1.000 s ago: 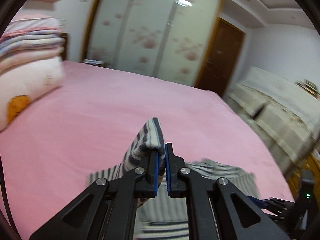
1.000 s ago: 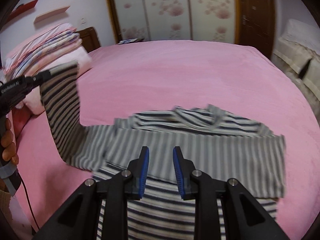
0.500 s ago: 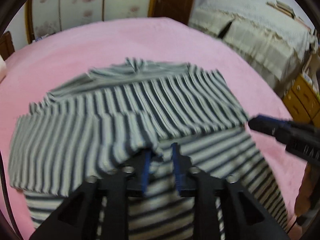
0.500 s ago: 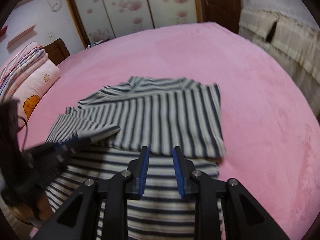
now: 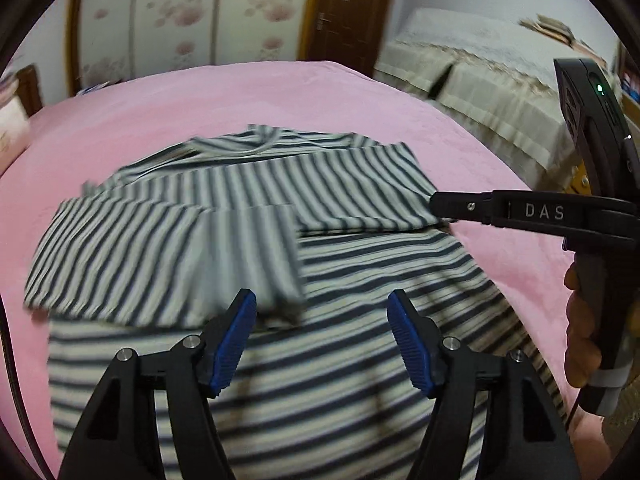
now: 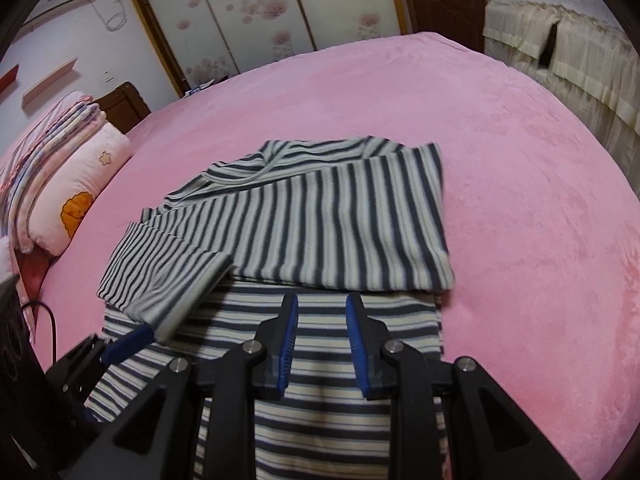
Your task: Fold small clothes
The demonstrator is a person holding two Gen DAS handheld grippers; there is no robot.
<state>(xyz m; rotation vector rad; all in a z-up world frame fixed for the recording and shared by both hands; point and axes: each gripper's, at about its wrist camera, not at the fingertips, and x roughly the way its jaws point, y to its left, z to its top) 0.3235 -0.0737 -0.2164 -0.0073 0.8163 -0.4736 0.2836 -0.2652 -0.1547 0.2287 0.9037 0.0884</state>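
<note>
A grey and dark striped long-sleeved shirt (image 5: 380,280) (image 6: 340,220) lies flat on the pink bed (image 5: 200,100) (image 6: 520,200). Both sleeves are folded across its chest. The left sleeve (image 5: 160,256) (image 6: 168,272) rests with its cuff just beyond my left gripper (image 5: 324,320). Those jaws are opening wide and no cloth is between the pads; one blue pad (image 6: 128,340) shows beside the cuff. My right gripper (image 6: 322,344) hovers over the shirt's body below the right sleeve's cuff, jaws slightly apart with nothing in them. Its tip (image 5: 438,204) reaches that cuff's edge.
Pillows and folded bedding (image 6: 80,184) are stacked at the bed's left side. A cream-covered sofa (image 5: 500,92) stands to the right, with flowered wardrobe doors (image 6: 260,20) behind the bed. A hand (image 5: 580,340) holds the right gripper's handle. A black cable (image 6: 44,312) hangs at the left.
The left gripper carried the left sleeve across the shirt, lowered it, then opened and let it go. The right gripper shifted towards the shirt's right side and then stayed still.
</note>
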